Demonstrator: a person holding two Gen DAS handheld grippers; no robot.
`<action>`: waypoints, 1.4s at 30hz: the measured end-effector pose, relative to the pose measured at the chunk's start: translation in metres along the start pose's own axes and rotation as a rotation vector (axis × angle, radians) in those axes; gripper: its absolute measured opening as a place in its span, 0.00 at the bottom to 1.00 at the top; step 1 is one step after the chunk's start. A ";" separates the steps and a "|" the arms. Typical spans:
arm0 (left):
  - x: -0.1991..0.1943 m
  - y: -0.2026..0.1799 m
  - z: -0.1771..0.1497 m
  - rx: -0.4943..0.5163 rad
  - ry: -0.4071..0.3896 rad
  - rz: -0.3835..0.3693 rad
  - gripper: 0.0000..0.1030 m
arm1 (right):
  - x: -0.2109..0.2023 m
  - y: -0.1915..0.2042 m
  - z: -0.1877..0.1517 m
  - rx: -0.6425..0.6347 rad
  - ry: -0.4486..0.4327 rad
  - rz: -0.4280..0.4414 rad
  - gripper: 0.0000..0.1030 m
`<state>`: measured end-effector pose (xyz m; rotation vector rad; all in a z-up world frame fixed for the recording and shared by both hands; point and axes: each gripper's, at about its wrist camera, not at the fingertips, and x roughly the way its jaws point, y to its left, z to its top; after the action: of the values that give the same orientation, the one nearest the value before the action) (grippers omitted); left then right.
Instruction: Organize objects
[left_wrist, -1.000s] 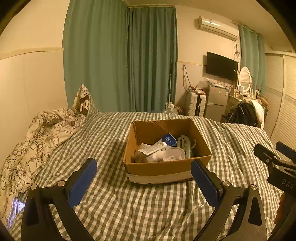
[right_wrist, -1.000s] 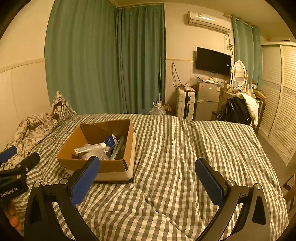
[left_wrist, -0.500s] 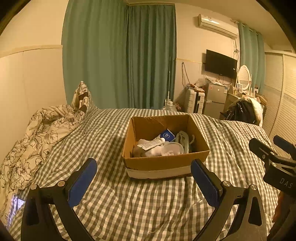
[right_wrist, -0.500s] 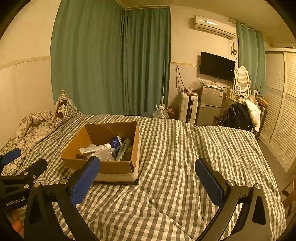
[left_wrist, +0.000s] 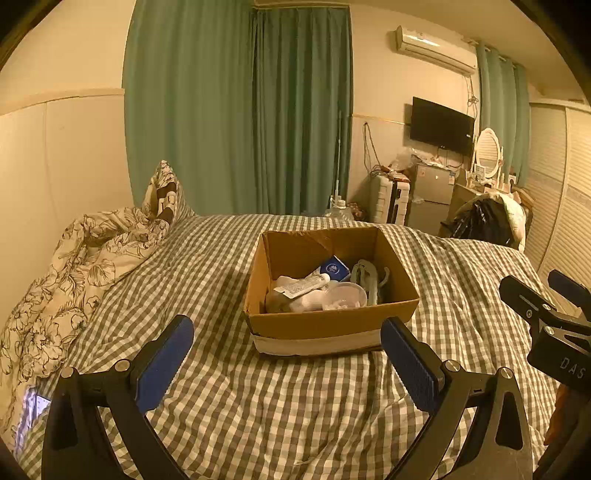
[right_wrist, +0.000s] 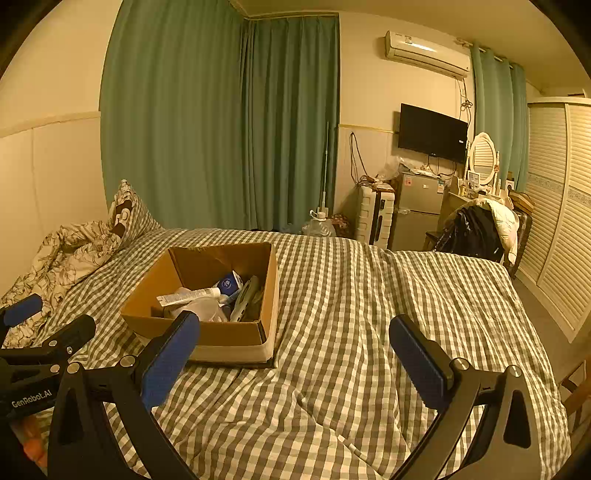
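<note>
An open cardboard box (left_wrist: 325, 325) (right_wrist: 236, 338) sits on the checked bed cover. Inside lie a white tube (left_wrist: 304, 285) (right_wrist: 188, 295), a small blue carton (left_wrist: 334, 268) (right_wrist: 228, 284), a clear plastic cup (left_wrist: 347, 297), pale grey hangers (left_wrist: 364, 275) and other white items. My left gripper (left_wrist: 286, 363) hovers just short of the box's near wall, open, with nothing between its blue pads. My right gripper (right_wrist: 295, 362) hangs to the right of the box over bare cover, open and empty. Each gripper shows at the edge of the other's view.
A floral quilt and pillow (left_wrist: 92, 251) are bunched at the left of the bed. The checked bed cover (right_wrist: 388, 314) stretches to the right of the box. Green curtains, a suitcase, a small fridge, a wall TV and a chair draped with clothes stand beyond the bed.
Both grippers have drawn back and risen slightly, so the box looks a little farther and lower in each view. Both stay open; nothing in the box has moved.
</note>
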<state>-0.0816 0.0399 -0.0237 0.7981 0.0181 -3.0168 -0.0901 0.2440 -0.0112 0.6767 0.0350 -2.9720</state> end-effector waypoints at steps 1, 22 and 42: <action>0.000 0.000 0.000 0.000 0.001 0.000 1.00 | 0.000 0.000 0.000 0.000 0.001 -0.001 1.00; -0.001 0.000 -0.002 0.001 -0.007 0.024 1.00 | 0.001 0.000 -0.001 0.003 0.004 -0.005 1.00; -0.003 0.007 -0.003 -0.027 -0.009 0.033 1.00 | 0.001 0.001 -0.001 0.002 0.004 -0.005 1.00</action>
<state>-0.0772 0.0335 -0.0249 0.7749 0.0455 -2.9819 -0.0906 0.2434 -0.0126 0.6842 0.0340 -2.9761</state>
